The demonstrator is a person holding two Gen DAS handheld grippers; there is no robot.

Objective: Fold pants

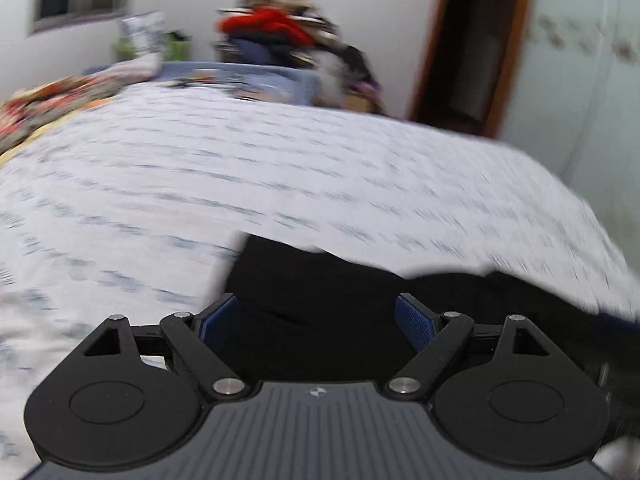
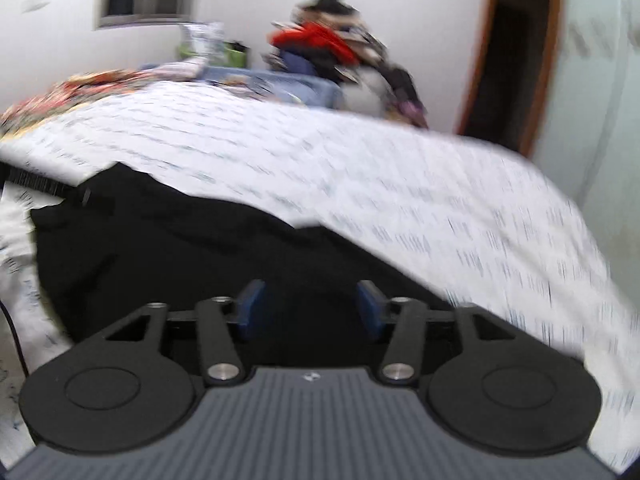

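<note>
Black pants (image 1: 320, 280) lie on the white patterned bed sheet (image 1: 200, 184). In the left wrist view my left gripper (image 1: 316, 312) is open, its blue-padded fingers spread over the near edge of the dark fabric. In the right wrist view the pants (image 2: 180, 248) spread to the left, with a waistband or ribbed edge at the far left. My right gripper (image 2: 310, 300) is open above the fabric's right part. Both views are blurred by motion. I cannot tell whether the pads touch the cloth.
A pile of clothes with a red garment (image 1: 272, 24) sits beyond the bed's far edge beside a blue bin (image 1: 256, 80). A colourful quilt (image 1: 52, 96) lies at the bed's far left. A wooden door frame (image 1: 472, 48) stands at the right. The bed's edge drops off at the right (image 2: 592, 240).
</note>
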